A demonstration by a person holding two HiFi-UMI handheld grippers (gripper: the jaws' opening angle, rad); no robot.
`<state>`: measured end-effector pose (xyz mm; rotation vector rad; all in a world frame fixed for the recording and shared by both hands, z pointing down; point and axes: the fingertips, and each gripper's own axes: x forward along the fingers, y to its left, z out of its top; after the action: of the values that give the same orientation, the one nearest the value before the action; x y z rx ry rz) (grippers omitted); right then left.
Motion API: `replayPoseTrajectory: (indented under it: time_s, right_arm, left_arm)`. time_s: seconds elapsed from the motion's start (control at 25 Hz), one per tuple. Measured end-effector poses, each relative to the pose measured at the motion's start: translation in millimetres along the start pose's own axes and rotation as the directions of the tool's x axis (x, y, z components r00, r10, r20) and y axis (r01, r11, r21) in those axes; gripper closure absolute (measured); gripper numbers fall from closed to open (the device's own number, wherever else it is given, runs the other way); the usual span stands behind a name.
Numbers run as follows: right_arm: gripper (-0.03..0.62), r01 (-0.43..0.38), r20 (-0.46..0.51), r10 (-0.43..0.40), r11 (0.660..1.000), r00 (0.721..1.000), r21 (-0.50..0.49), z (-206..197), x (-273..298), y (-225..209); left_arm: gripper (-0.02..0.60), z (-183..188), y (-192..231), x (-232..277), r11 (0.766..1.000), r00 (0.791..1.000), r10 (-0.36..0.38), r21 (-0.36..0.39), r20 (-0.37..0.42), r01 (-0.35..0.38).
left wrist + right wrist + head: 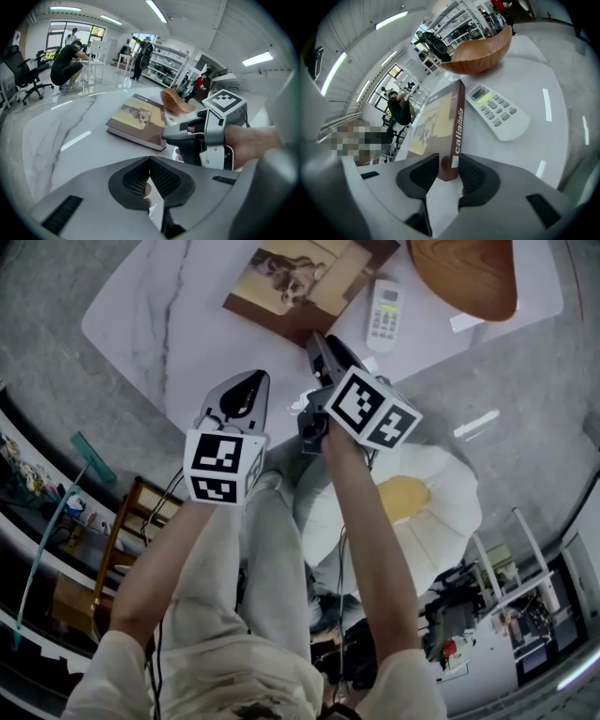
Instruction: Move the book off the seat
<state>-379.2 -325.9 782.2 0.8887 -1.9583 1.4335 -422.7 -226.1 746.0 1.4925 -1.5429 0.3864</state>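
Note:
The book [300, 282] with a tan picture cover and brown spine lies flat on the white marble table [159, 324]. My right gripper [317, 341] reaches to its near corner. In the right gripper view that corner of the book [436, 122] fills the gap between the pads, so my right gripper [449, 164] is shut on it. My left gripper [246, 381] hovers just left of it over the table's near edge, shut and empty [150, 161]. The left gripper view shows the book [138, 119] ahead and the right gripper [206, 136] beside it.
A white remote [384, 315] lies right of the book, and a wooden bowl [469, 273] stands behind it. Below the table sits a white flower-shaped seat cushion [441, 521] with a yellow centre. People and shelves fill the far room [65, 65].

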Motion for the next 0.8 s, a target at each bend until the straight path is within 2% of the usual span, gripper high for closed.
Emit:
replayPoseTrajectory:
  time_s: [0.2, 0.36, 0.48, 0.8]
  right_arm:
    - [0.461, -0.038, 0.033, 0.036, 0.998, 0.999, 0.051, 0, -16, 9]
    - [0.464, -0.058, 0.055, 0.055, 0.997, 0.997, 0.050, -4, -35, 17]
    - [0.528, -0.071, 0.071, 0.068, 0.997, 0.995, 0.032, -8, -52, 21]
    - [0.569, -0.065, 0.042, 0.065, 0.998, 0.997, 0.011, -43, -114, 17]
  left_arm:
    - [0.571, 6, -4, -7, 1.000, 1.000, -0.009, 0.017, 0.008, 0.009]
    - [0.571, 10, -10, -16, 0.999, 1.000, -0.017, 0.036, 0.009, 0.017]
    - [0.571, 13, -22, -27, 0.997, 1.000, -0.019, 0.074, 0.010, 0.019]
    - [0.571, 14, -65, -60, 0.989, 0.999, -0.033, 0.142, 0.006, 0.032]
